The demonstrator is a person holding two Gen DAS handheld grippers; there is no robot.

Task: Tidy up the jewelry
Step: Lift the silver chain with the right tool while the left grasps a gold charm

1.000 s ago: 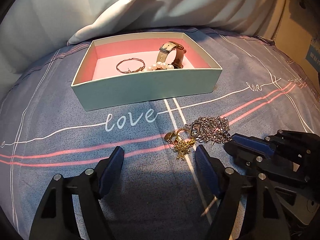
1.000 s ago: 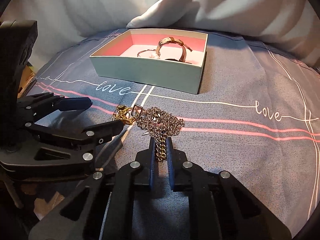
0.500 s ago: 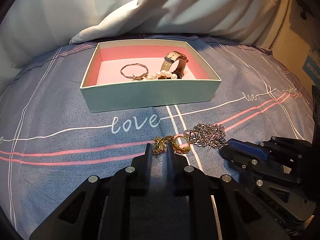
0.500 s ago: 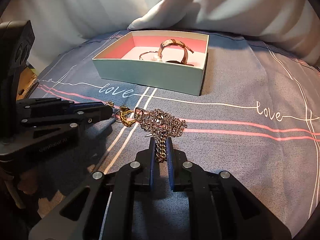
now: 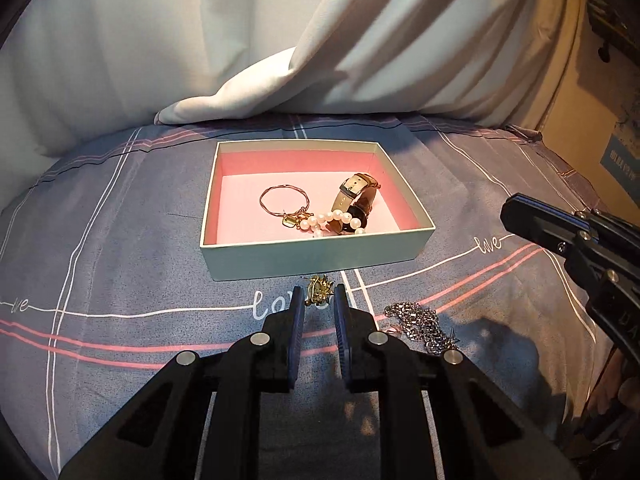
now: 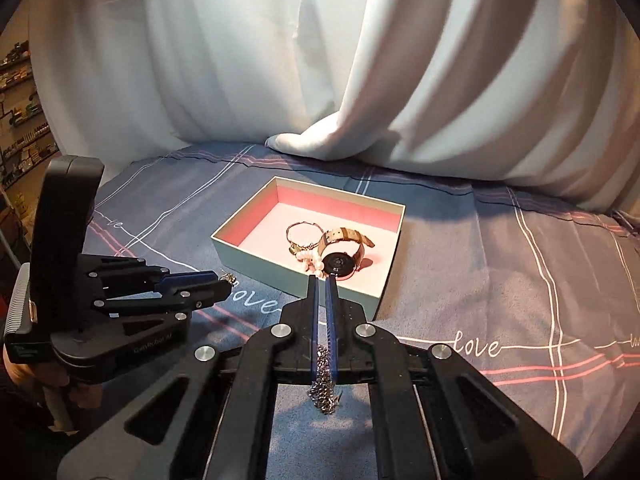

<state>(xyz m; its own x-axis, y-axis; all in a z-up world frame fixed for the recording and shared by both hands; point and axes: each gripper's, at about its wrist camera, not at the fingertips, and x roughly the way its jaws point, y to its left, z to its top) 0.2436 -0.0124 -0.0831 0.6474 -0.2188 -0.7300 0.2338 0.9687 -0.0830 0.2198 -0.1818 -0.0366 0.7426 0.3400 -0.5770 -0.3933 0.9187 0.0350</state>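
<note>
Ahead, box [image 5: 320, 254] stands beyond left tool [image 5: 318, 300] gripping gold jewelry [image 5: 319, 289], right tool [image 6: 322, 280] pinching silver chain [image 6: 324, 390].

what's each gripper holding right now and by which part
Left gripper: gold charm piece, pinched at its lower end. Right gripper: silver chain, clamped partway along, rest dangling.
</note>
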